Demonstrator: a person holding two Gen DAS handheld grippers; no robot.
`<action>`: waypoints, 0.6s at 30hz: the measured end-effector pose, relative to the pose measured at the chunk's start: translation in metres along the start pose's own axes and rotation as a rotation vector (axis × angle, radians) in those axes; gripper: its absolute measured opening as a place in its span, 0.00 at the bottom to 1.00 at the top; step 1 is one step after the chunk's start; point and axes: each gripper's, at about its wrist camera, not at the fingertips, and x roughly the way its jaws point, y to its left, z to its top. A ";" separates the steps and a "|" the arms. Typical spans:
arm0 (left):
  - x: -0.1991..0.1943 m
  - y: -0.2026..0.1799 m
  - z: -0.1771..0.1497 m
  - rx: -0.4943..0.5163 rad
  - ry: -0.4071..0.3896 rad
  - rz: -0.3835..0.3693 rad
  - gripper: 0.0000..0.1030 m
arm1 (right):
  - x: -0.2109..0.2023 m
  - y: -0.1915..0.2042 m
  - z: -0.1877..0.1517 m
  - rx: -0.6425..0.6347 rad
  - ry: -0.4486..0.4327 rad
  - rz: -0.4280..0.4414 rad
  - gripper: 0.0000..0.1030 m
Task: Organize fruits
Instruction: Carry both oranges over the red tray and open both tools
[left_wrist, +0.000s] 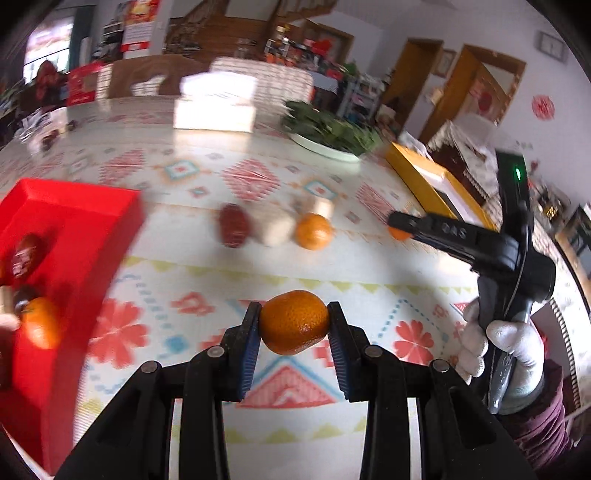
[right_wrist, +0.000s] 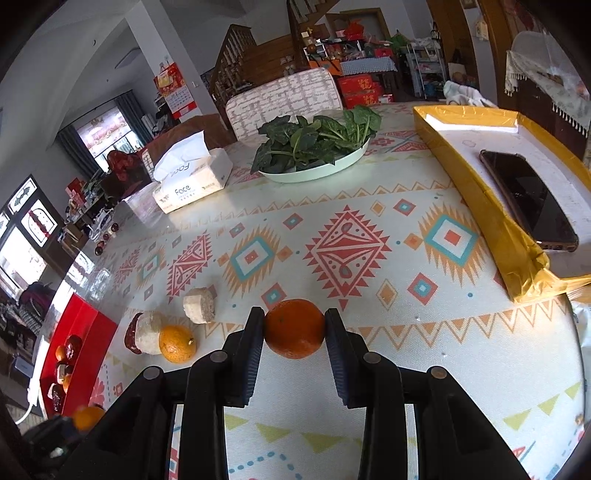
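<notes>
The left black two-finger gripper (left_wrist: 293, 319) is clenched on a small round orange mandarin (left_wrist: 294, 327) above the patterned tablecloth (left_wrist: 258, 177), right of the red plastic tray (left_wrist: 74, 221). The right black gripper (right_wrist: 294, 323) grips another orange mandarin (right_wrist: 294, 328); a third mandarin (right_wrist: 177, 343) lies on the cloth beside pale beige chunks (right_wrist: 199, 304).

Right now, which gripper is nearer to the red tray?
Left. The left gripper, shut on an orange, is just beside the red tray. The right gripper, holding another orange, is farther off, past the loose orange.
</notes>
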 end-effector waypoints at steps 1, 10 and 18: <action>-0.007 0.008 0.001 -0.010 -0.014 0.008 0.33 | -0.002 0.003 -0.001 -0.001 -0.003 0.002 0.35; -0.075 0.089 0.006 -0.117 -0.165 0.101 0.33 | -0.040 0.074 -0.012 -0.089 -0.007 0.120 0.35; -0.121 0.177 0.012 -0.195 -0.210 0.252 0.33 | -0.045 0.165 -0.008 -0.214 0.007 0.218 0.35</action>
